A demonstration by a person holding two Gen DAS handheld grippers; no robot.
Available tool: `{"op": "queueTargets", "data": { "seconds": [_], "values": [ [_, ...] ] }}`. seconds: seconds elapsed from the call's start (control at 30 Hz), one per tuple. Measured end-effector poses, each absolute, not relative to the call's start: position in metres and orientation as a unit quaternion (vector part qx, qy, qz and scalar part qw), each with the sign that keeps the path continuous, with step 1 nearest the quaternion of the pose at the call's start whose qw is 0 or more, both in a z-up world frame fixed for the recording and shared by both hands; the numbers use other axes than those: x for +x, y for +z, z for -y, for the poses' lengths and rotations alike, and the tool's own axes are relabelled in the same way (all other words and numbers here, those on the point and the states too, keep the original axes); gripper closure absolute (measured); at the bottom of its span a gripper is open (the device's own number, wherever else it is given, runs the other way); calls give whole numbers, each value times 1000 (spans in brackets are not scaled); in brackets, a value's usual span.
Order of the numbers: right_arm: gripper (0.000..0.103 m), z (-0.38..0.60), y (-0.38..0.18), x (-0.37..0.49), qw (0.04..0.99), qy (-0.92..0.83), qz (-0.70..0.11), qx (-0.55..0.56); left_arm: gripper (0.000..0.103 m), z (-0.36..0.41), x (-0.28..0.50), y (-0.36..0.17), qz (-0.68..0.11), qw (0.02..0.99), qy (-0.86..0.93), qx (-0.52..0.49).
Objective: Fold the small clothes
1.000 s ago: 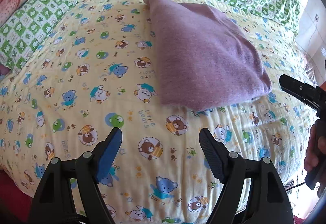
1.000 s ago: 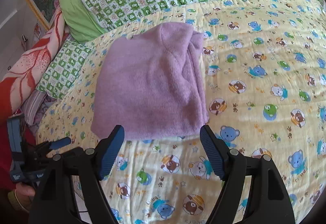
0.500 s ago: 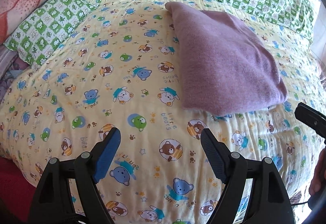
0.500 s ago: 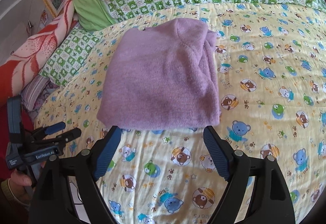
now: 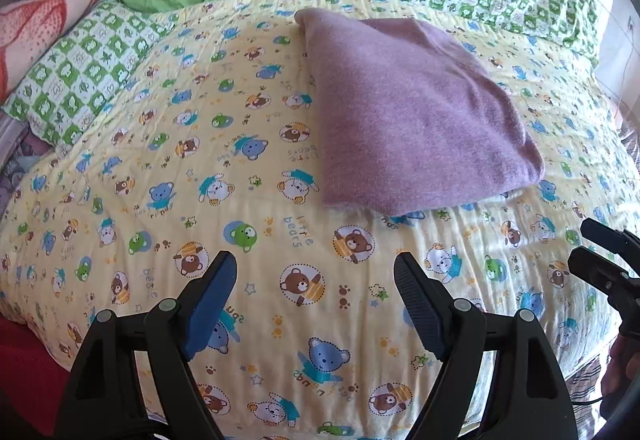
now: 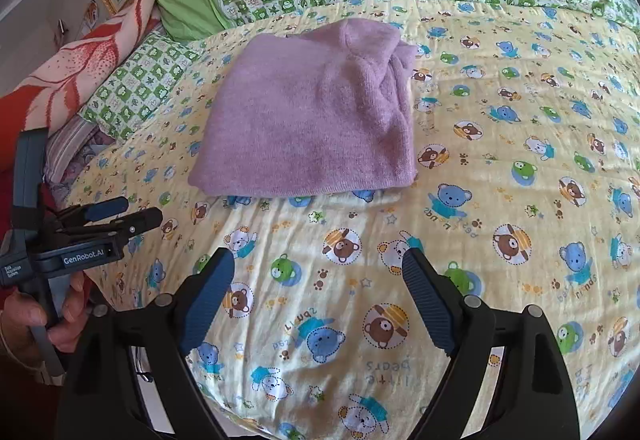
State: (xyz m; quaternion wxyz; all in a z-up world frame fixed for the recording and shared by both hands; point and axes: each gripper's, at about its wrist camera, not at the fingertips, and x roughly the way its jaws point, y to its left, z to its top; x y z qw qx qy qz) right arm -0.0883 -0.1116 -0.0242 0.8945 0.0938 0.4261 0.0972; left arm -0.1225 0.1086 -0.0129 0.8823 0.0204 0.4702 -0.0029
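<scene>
Right gripper (image 6: 318,300) has eased back, its jaws just opening, nothing between them; left gripper (image 5: 314,294) gapes empty too; folded lilac knitted garment (image 6: 308,128) lies on the far side of the yellow bear-print quilt (image 6: 500,168)

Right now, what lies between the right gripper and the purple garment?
Only bare bear-print quilt, nothing else. The right wrist view shows it: the right gripper is open and short of the purple garment.
</scene>
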Motion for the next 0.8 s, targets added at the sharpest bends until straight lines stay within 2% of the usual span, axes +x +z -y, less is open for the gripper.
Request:
{"op": "queueTargets", "data": {
  "seconds": [0.53, 0.8],
  "values": [
    [16, 122, -13, -91, 907, 96, -398, 93, 21, -90, -121, 8, -438, 898, -7, 43],
    [11, 119, 2, -89, 918, 105, -378, 66, 20, -80, -124, 25, -414, 908, -14, 57]
  ]
}}
